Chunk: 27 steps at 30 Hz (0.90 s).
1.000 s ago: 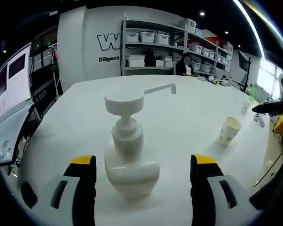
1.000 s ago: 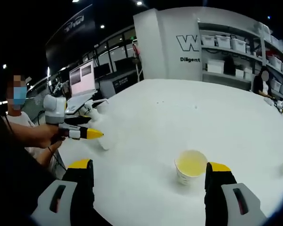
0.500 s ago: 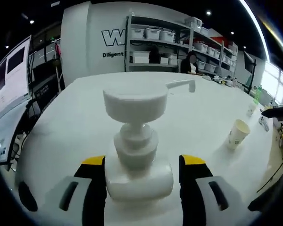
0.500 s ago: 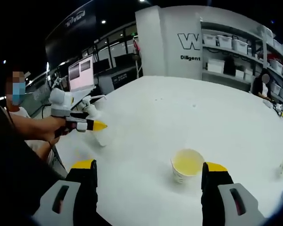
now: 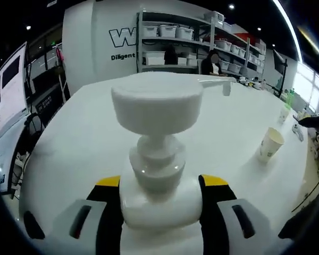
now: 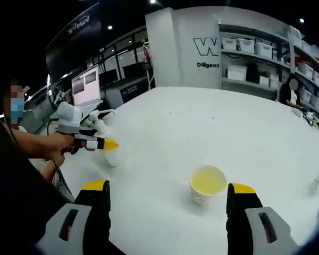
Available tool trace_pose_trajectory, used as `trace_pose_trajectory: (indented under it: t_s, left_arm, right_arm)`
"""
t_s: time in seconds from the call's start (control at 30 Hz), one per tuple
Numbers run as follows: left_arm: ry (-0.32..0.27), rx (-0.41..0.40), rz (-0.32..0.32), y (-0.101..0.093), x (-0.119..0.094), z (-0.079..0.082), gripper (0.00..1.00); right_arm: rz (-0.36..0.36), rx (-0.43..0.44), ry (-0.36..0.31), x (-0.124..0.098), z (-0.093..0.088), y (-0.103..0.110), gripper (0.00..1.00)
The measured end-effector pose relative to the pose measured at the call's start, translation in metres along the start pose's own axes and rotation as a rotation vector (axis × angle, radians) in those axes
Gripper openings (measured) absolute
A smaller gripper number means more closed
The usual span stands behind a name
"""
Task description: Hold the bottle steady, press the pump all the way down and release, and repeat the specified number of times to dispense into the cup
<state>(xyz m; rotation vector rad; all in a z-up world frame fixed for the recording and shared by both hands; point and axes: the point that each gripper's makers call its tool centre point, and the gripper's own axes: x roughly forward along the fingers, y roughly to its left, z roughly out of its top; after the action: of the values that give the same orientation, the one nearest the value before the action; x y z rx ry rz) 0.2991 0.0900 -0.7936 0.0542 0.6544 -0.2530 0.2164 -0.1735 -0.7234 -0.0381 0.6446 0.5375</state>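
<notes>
A: How is the left hand-held gripper [image 5: 159, 186] seen?
B: Its yellow-tipped grey jaws are pressed against both sides of the pump bottle [image 5: 158, 197], so the bottle is gripped. In the right gripper view the same tool [image 6: 107, 144] is seen held in a person's hand [image 6: 56, 154] at the bottle [image 6: 109, 151].

A: And the right hand-held gripper [image 6: 168, 187]?
B: Its jaws are spread wide, with nothing held. The cup [image 6: 207, 184] stands between them, touched by neither.

A: What is noted of the bottle?
B: A smooth white plastic body, a ribbed collar, a broad round pump head [image 5: 156, 108] and a thin spout [image 5: 217, 84] pointing away.

A: The cup?
B: A pale paper cup [image 5: 269, 145], tapered, with yellowish contents, well apart from the bottle, to its right.

A: The surroundings?
B: A matte white worktop [image 6: 212, 127]; behind the bottle, metal shelves [image 5: 175, 45] stacked with white bins and a lettered wall [image 5: 90, 42].
</notes>
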Motion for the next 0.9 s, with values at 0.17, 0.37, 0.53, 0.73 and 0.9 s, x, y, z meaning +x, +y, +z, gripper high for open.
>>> trace_pose_trajectory:
  t_s: [0.17,0.37,0.53,0.73,0.9]
  left_arm:
    - [0.004,0.013,-0.026,-0.006,0.005,0.003,0.53]
    - [0.015,-0.004,-0.052,-0.018,0.010,0.008,0.52]
    - [0.022,-0.002,-0.078,-0.032,0.014,0.011,0.51]
    - [0.015,-0.014,-0.133,-0.054,0.022,0.019,0.50]
    - [0.023,0.004,-0.160,-0.069,0.028,0.023,0.50]
  right_arm:
    - [0.001,-0.012,-0.008,-0.001,0.005,-0.001,0.90]
    - [0.002,-0.012,-0.016,-0.003,0.008,-0.001,0.90]
    - [-0.002,-0.012,-0.004,-0.004,0.009,-0.001,0.89]
    - [-0.003,-0.021,-0.029,-0.007,0.015,0.000,0.87]
    - [-0.003,-0.025,-0.026,-0.006,0.018,0.001,0.87]
